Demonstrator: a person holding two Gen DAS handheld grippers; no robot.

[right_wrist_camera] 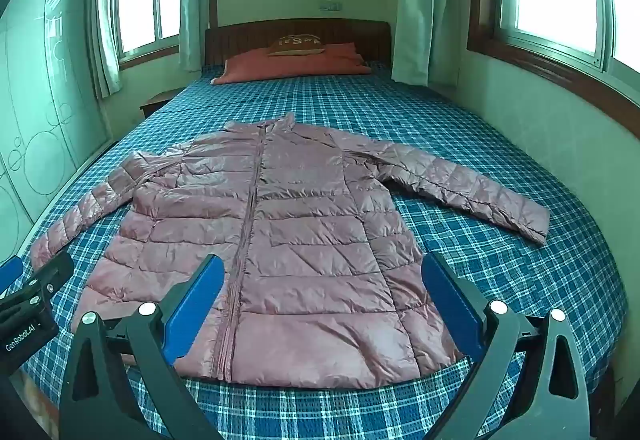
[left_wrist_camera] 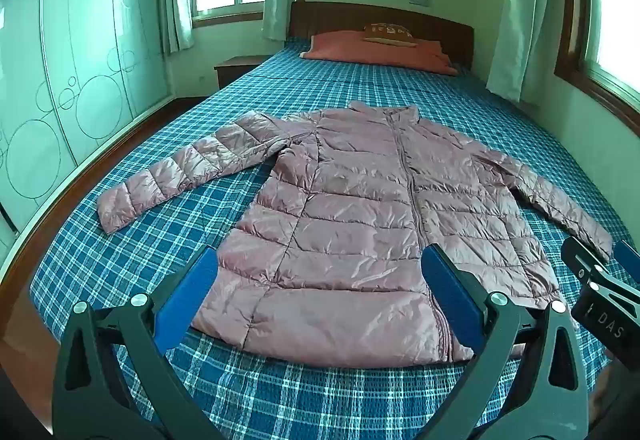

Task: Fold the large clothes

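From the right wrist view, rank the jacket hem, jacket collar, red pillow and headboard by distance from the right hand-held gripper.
From the right hand-held gripper, jaws open above the bed's near end:
1. Jacket hem, just below and ahead.
2. Jacket collar, mid-bed.
3. Red pillow, far end.
4. Headboard, behind the pillow.

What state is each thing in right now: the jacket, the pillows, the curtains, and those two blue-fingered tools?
Pink puffer jacket: zipped, front up, spread flat on the bed, both sleeves out, unfolded.
Bed: covered in a blue plaid sheet.
Red pillow: lying flat at the headboard.
Small brown cushion: resting on the red pillow.
Curtains: drawn aside.
Left hand-held gripper: open, holding nothing.
Right hand-held gripper: open, holding nothing.
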